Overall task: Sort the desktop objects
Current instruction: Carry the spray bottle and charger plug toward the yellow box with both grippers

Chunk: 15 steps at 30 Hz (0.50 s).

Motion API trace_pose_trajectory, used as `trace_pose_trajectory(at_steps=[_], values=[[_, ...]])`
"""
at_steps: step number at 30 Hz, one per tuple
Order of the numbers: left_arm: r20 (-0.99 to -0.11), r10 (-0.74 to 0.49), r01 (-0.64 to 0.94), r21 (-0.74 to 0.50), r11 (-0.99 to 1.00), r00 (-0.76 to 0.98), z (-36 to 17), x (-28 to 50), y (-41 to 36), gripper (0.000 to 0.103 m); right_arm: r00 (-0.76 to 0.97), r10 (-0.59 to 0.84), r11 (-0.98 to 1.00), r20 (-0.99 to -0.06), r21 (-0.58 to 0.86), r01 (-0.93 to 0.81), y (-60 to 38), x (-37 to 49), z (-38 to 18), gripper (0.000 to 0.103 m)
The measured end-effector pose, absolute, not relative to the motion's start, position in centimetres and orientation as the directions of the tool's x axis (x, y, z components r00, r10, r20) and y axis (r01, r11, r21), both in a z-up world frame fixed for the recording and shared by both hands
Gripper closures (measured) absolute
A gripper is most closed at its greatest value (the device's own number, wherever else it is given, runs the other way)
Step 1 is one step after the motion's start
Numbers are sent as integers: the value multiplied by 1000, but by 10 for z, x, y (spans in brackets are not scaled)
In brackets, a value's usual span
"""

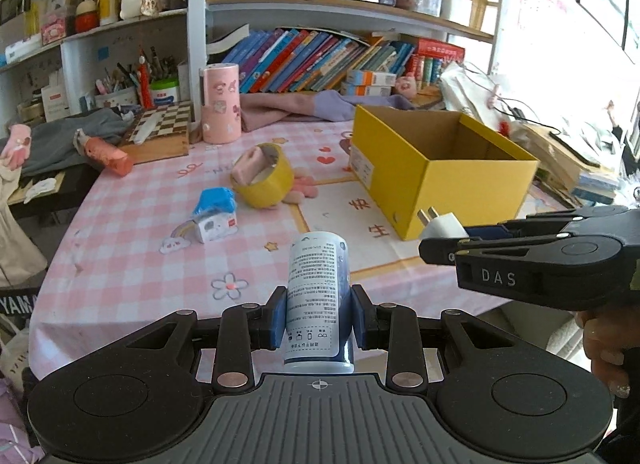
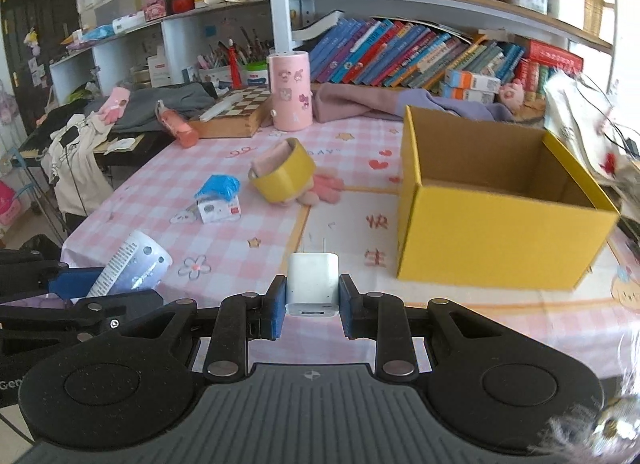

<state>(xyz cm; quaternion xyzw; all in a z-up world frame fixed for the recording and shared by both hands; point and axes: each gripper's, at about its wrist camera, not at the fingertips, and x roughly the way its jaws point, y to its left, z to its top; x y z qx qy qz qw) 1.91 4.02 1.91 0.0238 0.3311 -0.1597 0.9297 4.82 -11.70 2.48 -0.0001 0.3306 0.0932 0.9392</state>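
Observation:
My left gripper [image 1: 319, 314] is shut on a white and blue canister [image 1: 319, 300] with small printed text, held above the table's near edge. My right gripper [image 2: 312, 306] is shut on a white plug charger [image 2: 312, 284] with its prongs pointing forward; it also shows in the left wrist view [image 1: 442, 227], in front of the open, empty yellow box [image 1: 436, 168]. The box stands at the right in the right wrist view [image 2: 492, 224]. A yellow tape roll [image 1: 266, 178] with a pink toy in it and a small blue-roofed house [image 1: 216, 214] lie on the pink checked tablecloth [image 1: 132, 240].
A pink cylinder holder [image 1: 221, 104], a chessboard box [image 1: 160, 132], an orange-pink bottle [image 1: 110, 154] and clothes sit at the back of the table. Shelves of books [image 1: 320, 60] stand behind. Papers and cables lie right of the box.

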Motion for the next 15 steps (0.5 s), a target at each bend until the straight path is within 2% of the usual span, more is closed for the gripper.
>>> trace_pose_trajectory(at_steps=[15], values=[[-610, -431, 494, -75, 866, 665, 18, 5, 7, 72, 740, 55, 994, -671, 106, 23, -156, 4, 18, 78]])
